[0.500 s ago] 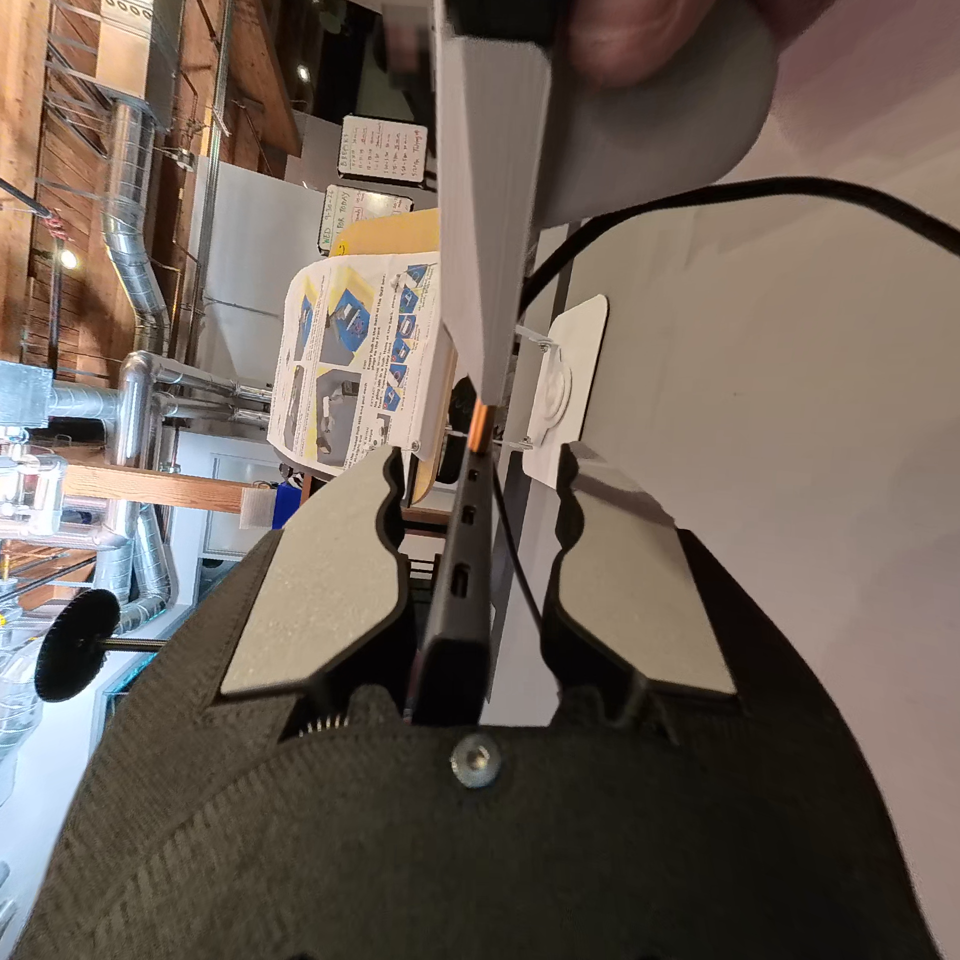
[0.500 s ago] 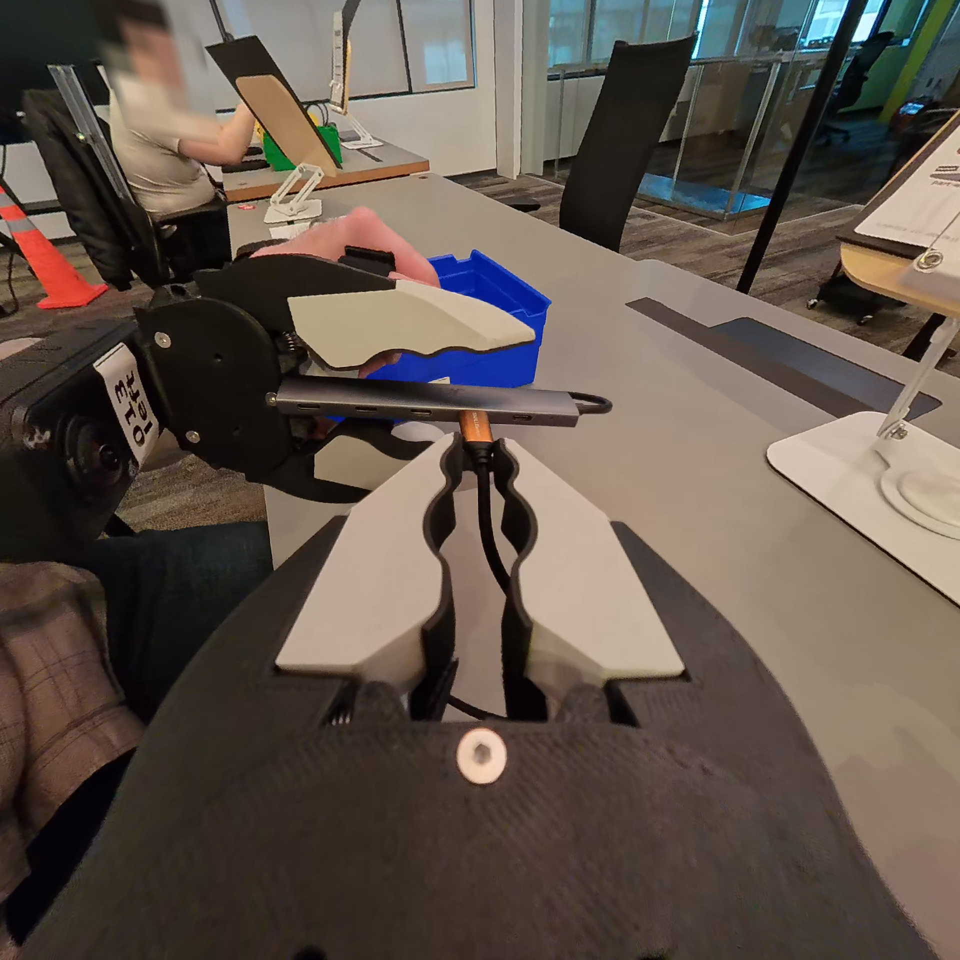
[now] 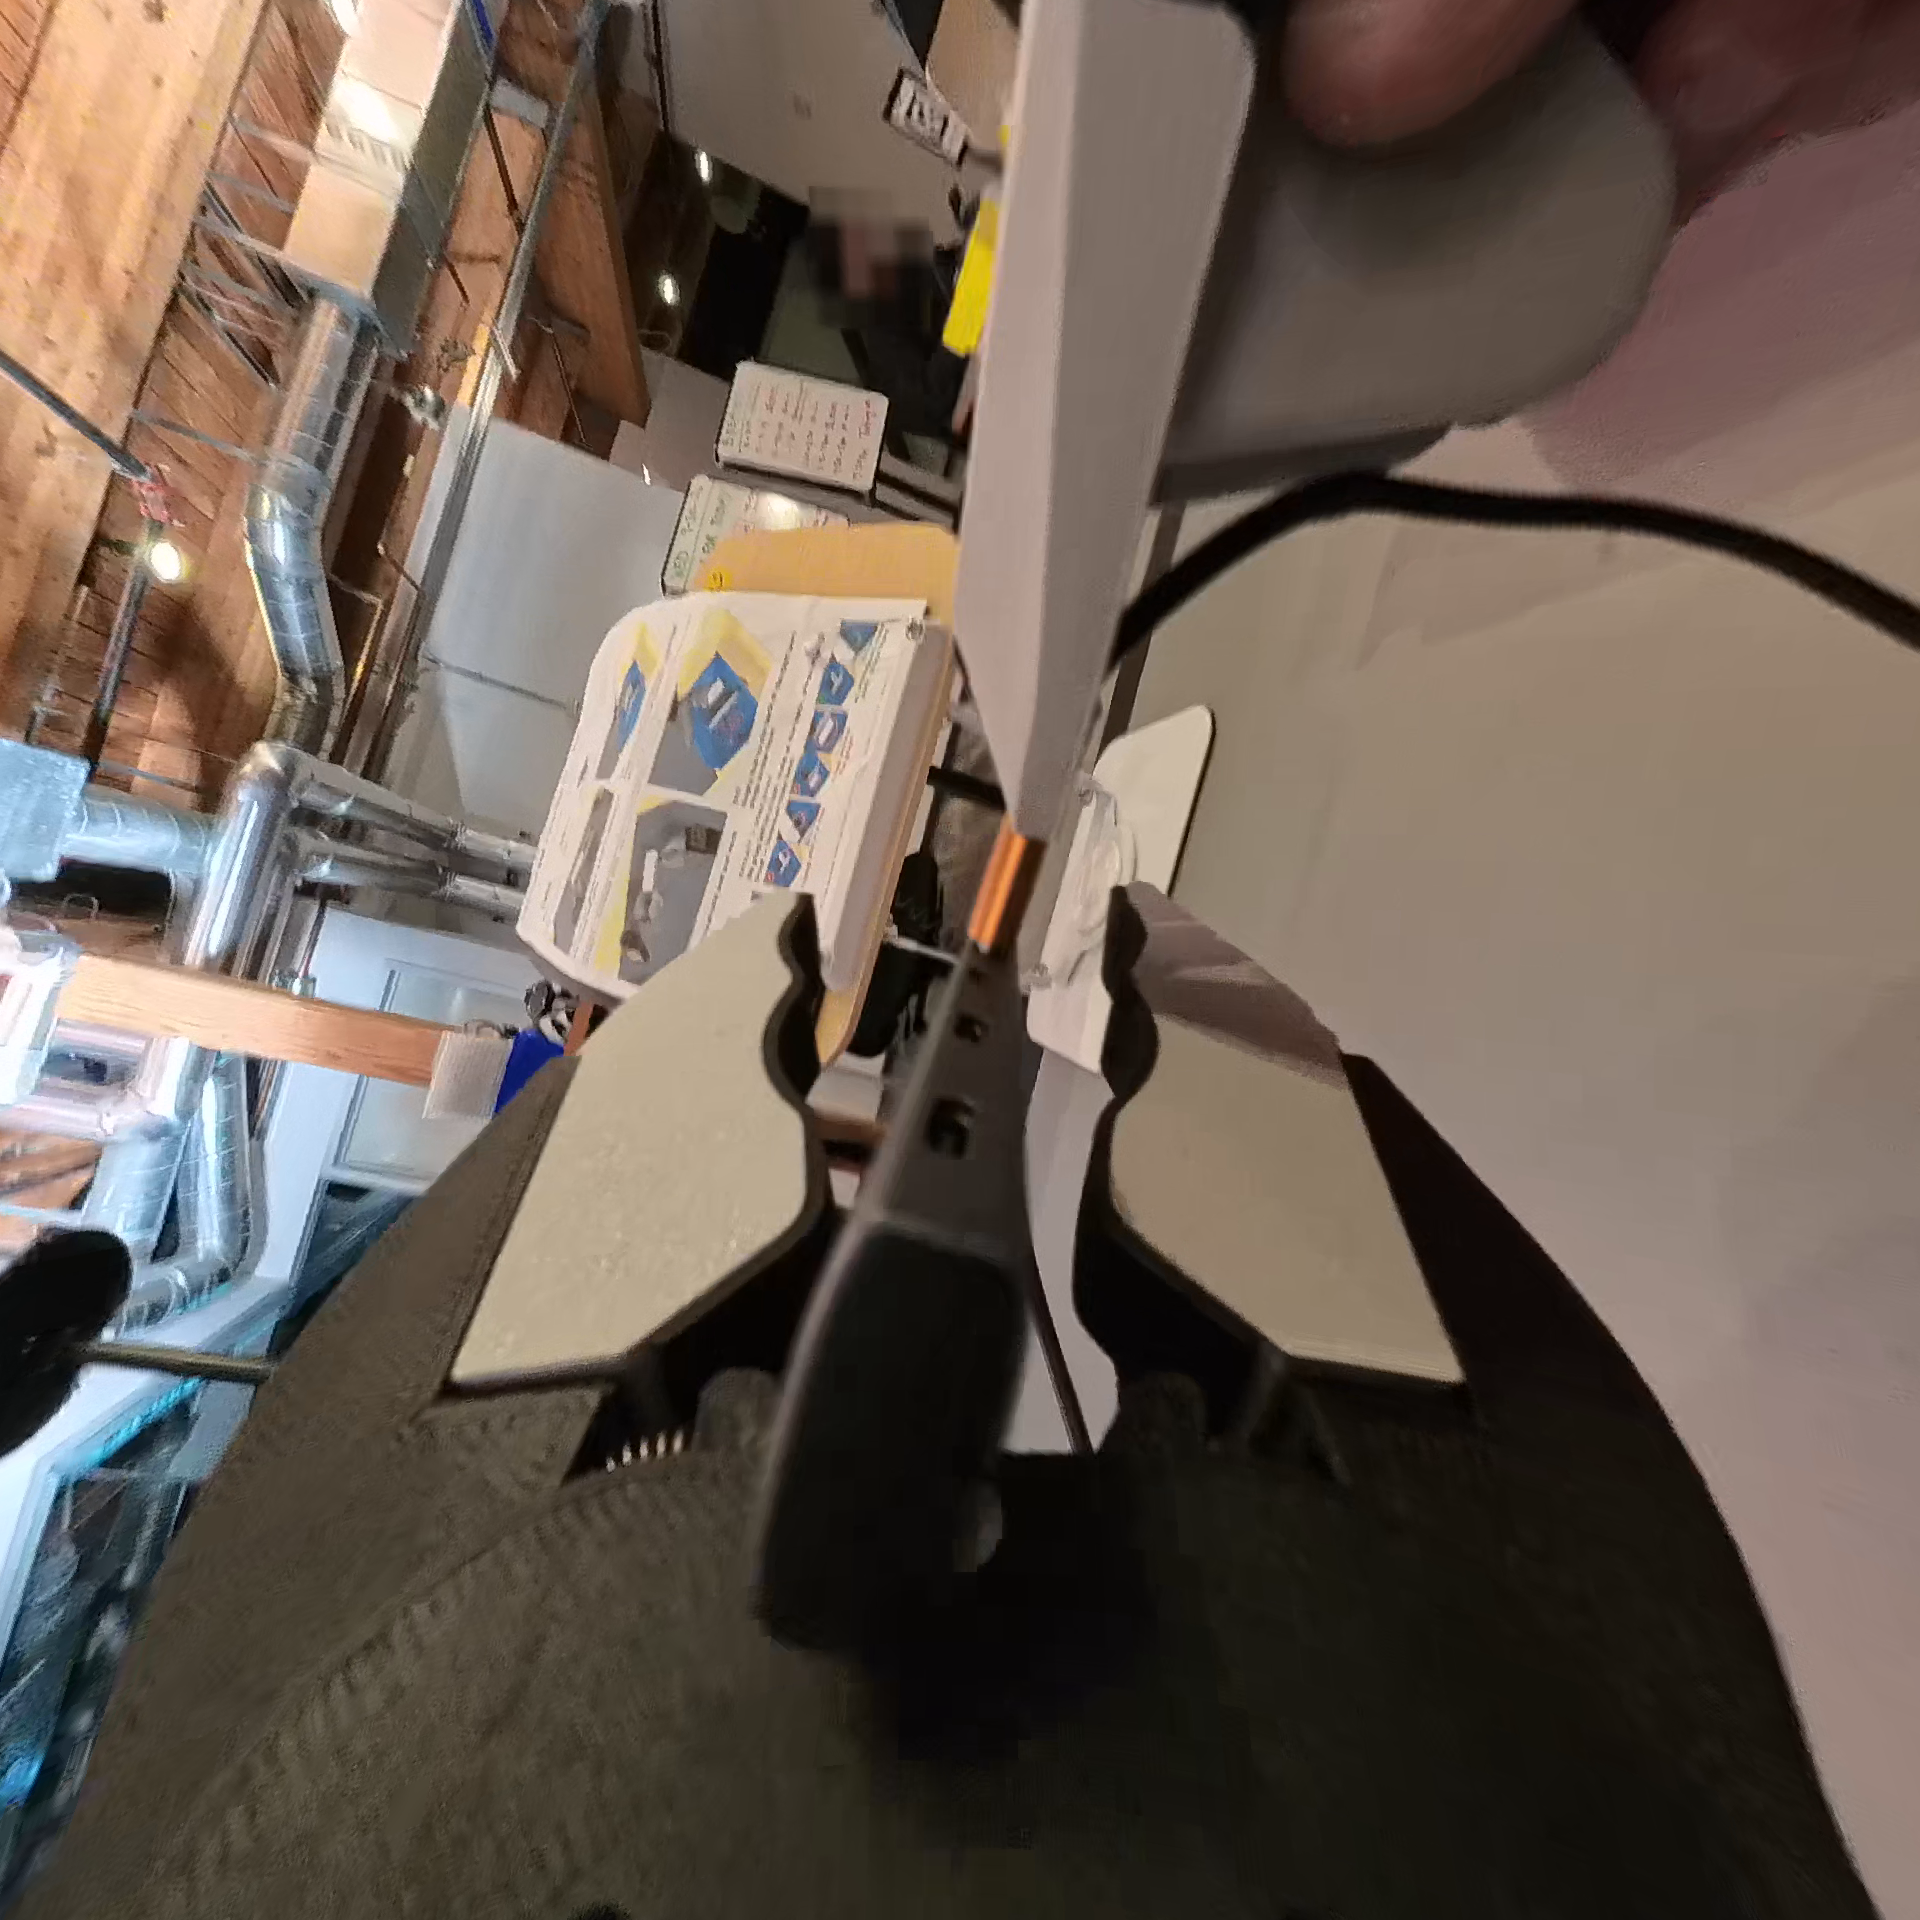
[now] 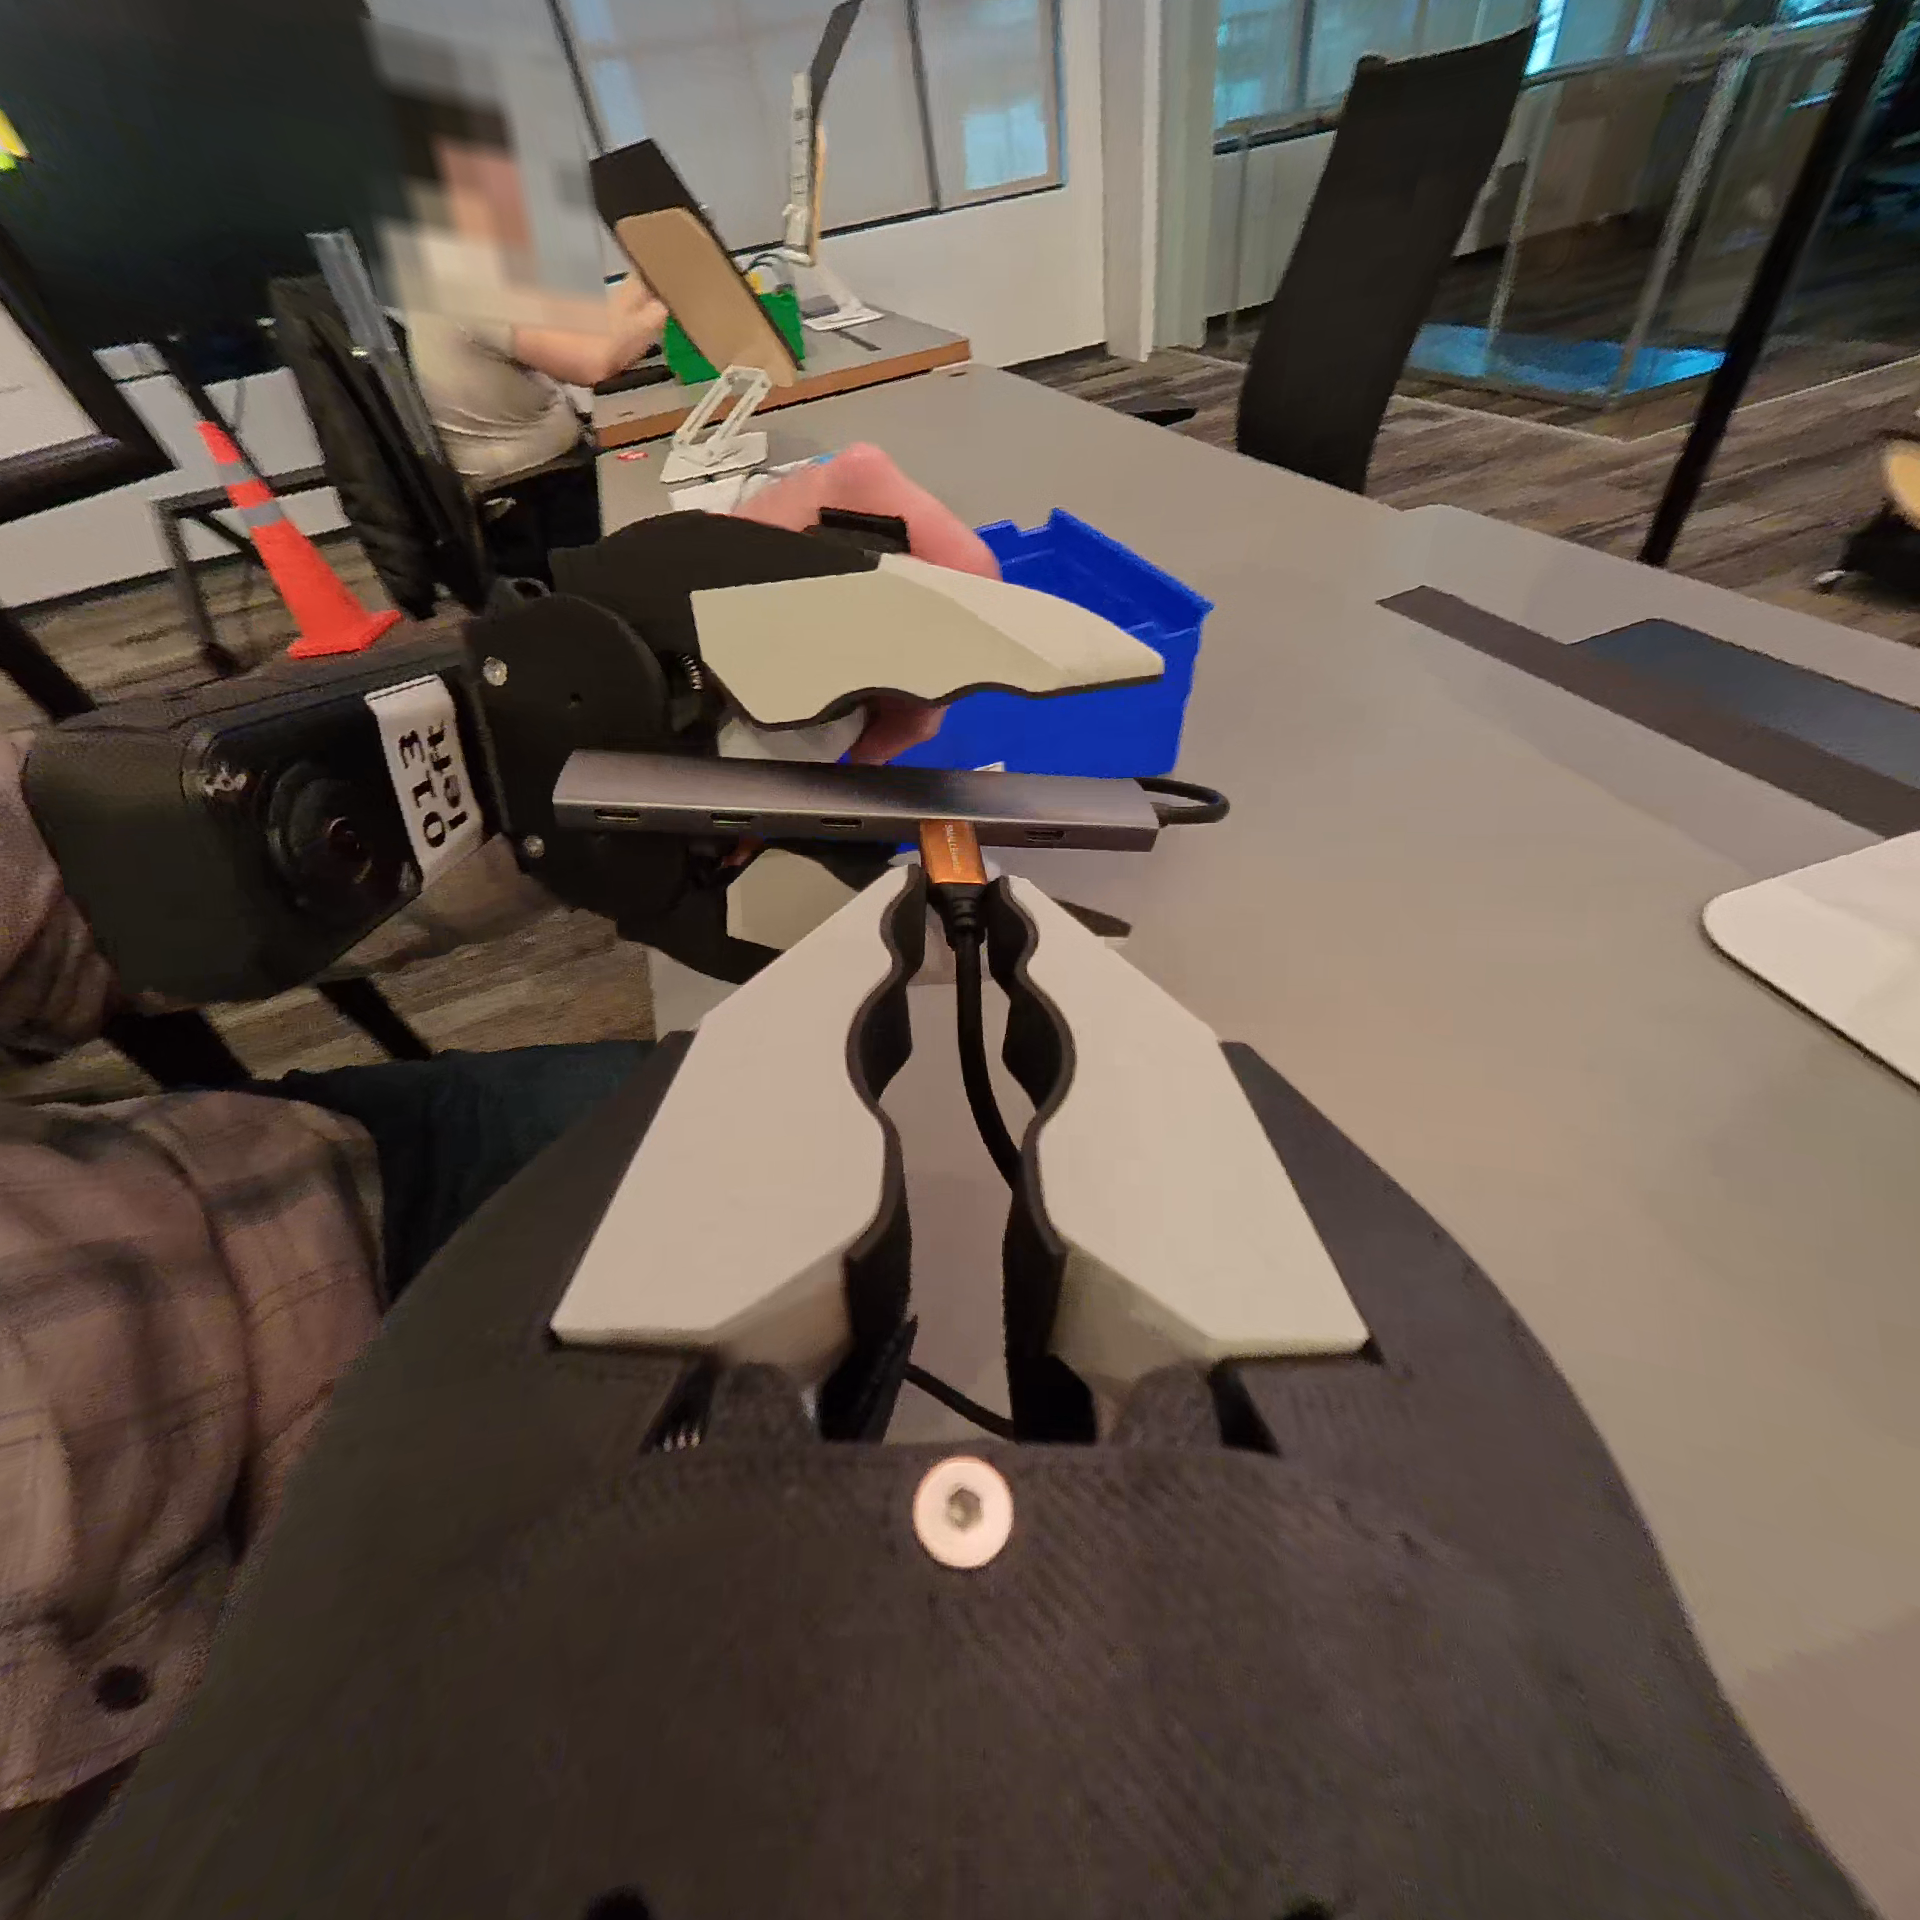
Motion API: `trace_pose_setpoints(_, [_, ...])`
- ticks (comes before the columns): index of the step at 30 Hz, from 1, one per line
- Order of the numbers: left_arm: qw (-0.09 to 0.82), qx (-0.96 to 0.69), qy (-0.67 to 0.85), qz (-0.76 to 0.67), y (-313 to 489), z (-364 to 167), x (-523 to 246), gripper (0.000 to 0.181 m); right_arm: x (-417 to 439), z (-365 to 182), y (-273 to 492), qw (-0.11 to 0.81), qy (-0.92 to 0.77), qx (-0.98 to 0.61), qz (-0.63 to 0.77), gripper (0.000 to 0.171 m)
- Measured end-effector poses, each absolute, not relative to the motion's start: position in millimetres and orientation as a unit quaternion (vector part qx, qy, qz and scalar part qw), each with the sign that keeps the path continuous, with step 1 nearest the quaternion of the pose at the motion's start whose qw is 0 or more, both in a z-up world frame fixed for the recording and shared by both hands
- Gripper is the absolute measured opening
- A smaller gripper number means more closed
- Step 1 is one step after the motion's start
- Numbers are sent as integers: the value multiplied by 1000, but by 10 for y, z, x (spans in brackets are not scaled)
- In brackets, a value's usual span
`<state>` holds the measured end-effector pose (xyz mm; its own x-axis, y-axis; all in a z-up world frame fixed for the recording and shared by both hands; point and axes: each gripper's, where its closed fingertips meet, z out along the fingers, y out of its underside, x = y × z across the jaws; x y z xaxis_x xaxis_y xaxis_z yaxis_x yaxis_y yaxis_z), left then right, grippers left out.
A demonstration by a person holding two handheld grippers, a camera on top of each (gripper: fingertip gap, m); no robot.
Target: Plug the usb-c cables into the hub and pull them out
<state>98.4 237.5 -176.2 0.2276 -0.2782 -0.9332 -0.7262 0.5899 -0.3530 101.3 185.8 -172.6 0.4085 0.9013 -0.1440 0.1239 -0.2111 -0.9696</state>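
A slim dark grey hub hangs level above the table. It lies between the fingers of my left gripper, which stand apart with a gap on each side of the hub. The left gripper's upper finger sits clear above it. My right gripper is shut on a black cable just behind its orange plug. The plug's tip meets a port on the hub's side. In the left wrist view the plug shows under a right finger.
A blue bin stands on the grey table behind the hub. A white stand base lies at the right, holding an instruction sheet. A black chair and a seated person are farther off. Across from one pair of fingers to the other is roughly 5 cm.
The hub has tilted and its near end has come closer to the left camera. Slightly more of the orange plug shows. Neither gripper's finger gap has changed.
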Motion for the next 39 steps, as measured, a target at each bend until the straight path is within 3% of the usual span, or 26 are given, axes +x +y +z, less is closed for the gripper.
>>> trace_pose_setpoints(9, [669, -377, 621, 155, 2235, -1726, 1098, 16, 968, -1689, 1711, 467, -408, -653, 434, 9])
trace_pose_setpoints(30, [661, -391, 616, 173, 2271, -1737, 1121, 12, 1036, -1624, 1730, 487, -417, -655, 400, 10])
trace_pose_setpoints(39, [672, -363, 625, 163, 2165, -1691, 1237, 12, 1016, -1638, 1705, 474, -443, -640, 412, 22])
